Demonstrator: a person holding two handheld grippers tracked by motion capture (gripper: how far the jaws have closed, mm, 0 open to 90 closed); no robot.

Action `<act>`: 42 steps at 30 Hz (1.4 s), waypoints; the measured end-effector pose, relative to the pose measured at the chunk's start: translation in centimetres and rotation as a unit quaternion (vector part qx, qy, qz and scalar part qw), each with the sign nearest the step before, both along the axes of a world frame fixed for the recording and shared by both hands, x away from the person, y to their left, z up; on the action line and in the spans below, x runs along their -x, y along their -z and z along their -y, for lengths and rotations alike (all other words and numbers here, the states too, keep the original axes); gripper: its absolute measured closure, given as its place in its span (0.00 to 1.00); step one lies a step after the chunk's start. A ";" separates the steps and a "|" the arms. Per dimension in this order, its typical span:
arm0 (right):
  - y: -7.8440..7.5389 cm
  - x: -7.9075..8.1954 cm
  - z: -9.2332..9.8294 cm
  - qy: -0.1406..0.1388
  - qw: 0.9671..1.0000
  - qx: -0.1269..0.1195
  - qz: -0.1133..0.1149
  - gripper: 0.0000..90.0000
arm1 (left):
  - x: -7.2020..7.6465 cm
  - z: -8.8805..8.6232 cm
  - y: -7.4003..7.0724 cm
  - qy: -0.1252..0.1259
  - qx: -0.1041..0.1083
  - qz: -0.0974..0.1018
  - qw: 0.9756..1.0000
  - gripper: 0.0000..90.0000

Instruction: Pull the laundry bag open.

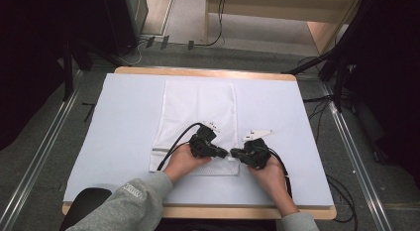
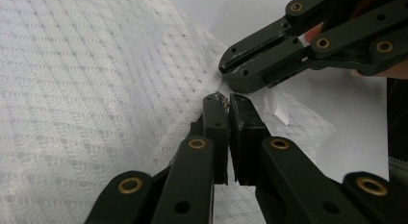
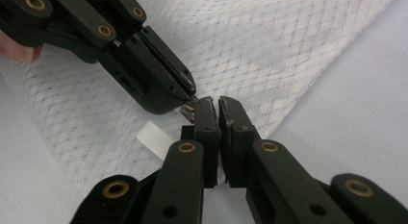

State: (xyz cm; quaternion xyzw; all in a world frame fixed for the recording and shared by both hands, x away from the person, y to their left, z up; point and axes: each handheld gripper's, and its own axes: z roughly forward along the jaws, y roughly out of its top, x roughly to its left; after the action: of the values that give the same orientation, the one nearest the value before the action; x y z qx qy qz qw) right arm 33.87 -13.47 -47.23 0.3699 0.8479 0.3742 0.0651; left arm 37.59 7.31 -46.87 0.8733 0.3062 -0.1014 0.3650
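Mesh laundry bag lies flat at centre frame on the tabletop; we pinch its near-edge zipper with the left hand-held gripper and right hand-held gripper, both pressed together. We judge steady, opposed tension along the zipper line works best.

One white mesh laundry bag lies on one pale blue table mat. Two black handheld grippers, left gripper and right gripper, meet at one small white tag.
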 end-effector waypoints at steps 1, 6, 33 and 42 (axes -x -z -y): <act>0.0 0.0 0.0 0.000 1.000 -0.003 -0.001 0.99 | 0.0 0.0 0.0 -0.001 0.000 -0.002 1.000 0.98; 0.1 0.0 0.0 -0.007 1.000 -0.002 0.008 1.00 | -0.3 -0.2 -0.1 -0.003 0.001 -0.013 1.000 0.98; 0.3 0.0 0.1 -0.009 1.000 -0.009 0.006 1.00 | -1.0 -2.1 -1.0 -0.001 -0.010 -0.036 0.999 0.98; 0.3 0.0 0.2 -0.007 1.000 -0.013 0.001 1.00 | -1.0 -2.8 -1.4 0.001 -0.014 -0.036 0.999 0.98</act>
State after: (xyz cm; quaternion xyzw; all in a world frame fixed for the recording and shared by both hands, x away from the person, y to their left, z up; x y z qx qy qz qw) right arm 33.89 -13.66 -47.50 0.3645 0.8455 0.3857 0.0589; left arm 38.62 10.13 -45.50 0.8744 0.3193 -0.1289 0.3418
